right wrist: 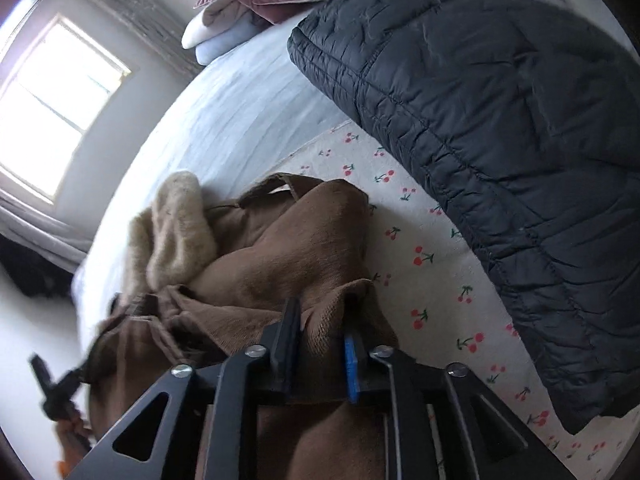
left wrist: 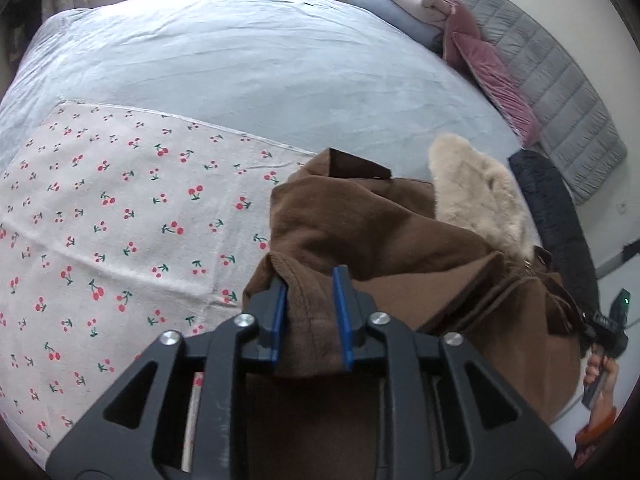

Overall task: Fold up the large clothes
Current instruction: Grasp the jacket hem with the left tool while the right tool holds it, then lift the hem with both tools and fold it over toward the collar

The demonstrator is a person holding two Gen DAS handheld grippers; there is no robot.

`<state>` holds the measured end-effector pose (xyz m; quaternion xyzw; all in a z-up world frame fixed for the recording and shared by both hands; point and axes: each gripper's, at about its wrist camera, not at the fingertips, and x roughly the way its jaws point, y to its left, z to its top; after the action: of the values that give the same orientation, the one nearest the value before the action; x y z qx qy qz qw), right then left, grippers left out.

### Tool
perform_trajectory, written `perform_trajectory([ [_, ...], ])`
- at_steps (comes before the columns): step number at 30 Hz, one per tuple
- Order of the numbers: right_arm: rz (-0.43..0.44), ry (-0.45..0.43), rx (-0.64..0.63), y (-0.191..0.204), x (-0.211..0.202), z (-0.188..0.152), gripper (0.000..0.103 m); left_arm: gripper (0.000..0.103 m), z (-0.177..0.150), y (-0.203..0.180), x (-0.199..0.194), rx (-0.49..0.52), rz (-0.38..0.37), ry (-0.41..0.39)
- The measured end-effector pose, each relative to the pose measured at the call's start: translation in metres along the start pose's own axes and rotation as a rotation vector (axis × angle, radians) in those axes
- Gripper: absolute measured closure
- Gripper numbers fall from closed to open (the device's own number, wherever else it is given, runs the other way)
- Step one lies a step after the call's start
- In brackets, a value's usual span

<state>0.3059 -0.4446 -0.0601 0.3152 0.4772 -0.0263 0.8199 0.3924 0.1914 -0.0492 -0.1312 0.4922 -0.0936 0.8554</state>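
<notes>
A: Brown fleece coat w/ beige fur collar [left wrist: 360, 232]: location?
B: Heaped on cherry-print sheet [left wrist: 120, 208]. Left gripper [left wrist: 312, 312], right gripper [right wrist: 320, 344]: fingers spread, coat hem lies loose between.

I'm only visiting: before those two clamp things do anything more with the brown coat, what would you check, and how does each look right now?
1. Left hand-held gripper: brown coat cloth between its jaws, pads apart: not ok as a grip.
2. Right hand-held gripper: coat hem between its jaws, gap visible: not ok.
3. Coat flat on cherry-print sheet: bunched, not ok.
4. Fur collar tucked: sticking out, not ok.
5. Black quilted jacket clear of coat: cannot tell.
</notes>
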Motion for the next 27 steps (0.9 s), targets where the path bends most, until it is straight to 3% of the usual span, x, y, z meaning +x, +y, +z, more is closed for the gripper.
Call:
perform_trajectory([
  [1,0.02,-0.004,0.007,-0.001,-0.006,0.002,0.072,0.058,0.001,0.001,-0.006,0.009,-0.001,-0.009],
  [2,0.031,-0.029,0.007,-0.001,-0.016,0.004,0.054,0.048,0.002,0.001,-0.012,0.017,0.007,-0.026],
  [3,0.045,-0.062,0.01,0.0,-0.026,0.007,0.041,0.032,0.003,0.001,-0.024,0.032,0.03,-0.071],
  [4,0.074,-0.104,0.014,-0.001,-0.038,0.01,0.039,0.026,0.004,0.001,-0.032,0.044,0.034,-0.107],
  [6,0.123,-0.144,0.017,-0.002,-0.056,0.015,0.038,0.024,0.005,0.001,-0.047,0.094,0.033,-0.165],
  [8,0.114,-0.148,-0.006,0.0,-0.062,0.019,0.038,0.022,0.008,-0.001,-0.049,0.134,0.058,-0.163],
  [13,0.007,-0.07,-0.151,0.021,-0.041,0.016,0.038,0.022,0.009,-0.005,-0.023,0.251,0.117,-0.072],
  [17,-0.138,0.006,-0.326,0.043,0.001,0.0,0.038,0.022,0.007,-0.012,0.009,0.364,0.177,0.004],
  [20,-0.282,-0.007,-0.413,0.049,0.027,-0.001,0.039,0.037,0.01,-0.017,0.022,0.378,0.179,0.025],
  [22,-0.285,-0.007,-0.415,0.049,0.037,0.001,0.046,0.058,0.013,-0.02,0.021,0.35,0.124,0.012],
  [23,-0.277,-0.012,-0.411,0.05,0.041,0.002,0.054,0.06,0.013,-0.022,0.02,0.339,0.106,0.001],
  [24,-0.27,-0.022,-0.412,0.051,0.043,0.002,0.066,0.07,0.013,-0.026,0.017,0.333,0.1,-0.023],
  [25,-0.27,-0.039,-0.417,0.052,0.043,0.001,0.072,0.092,0.013,-0.029,0.014,0.333,0.096,-0.049],
  [27,-0.273,-0.079,-0.435,0.057,0.036,-0.003,0.091,0.093,0.012,-0.034,0.007,0.324,0.089,-0.095],
])
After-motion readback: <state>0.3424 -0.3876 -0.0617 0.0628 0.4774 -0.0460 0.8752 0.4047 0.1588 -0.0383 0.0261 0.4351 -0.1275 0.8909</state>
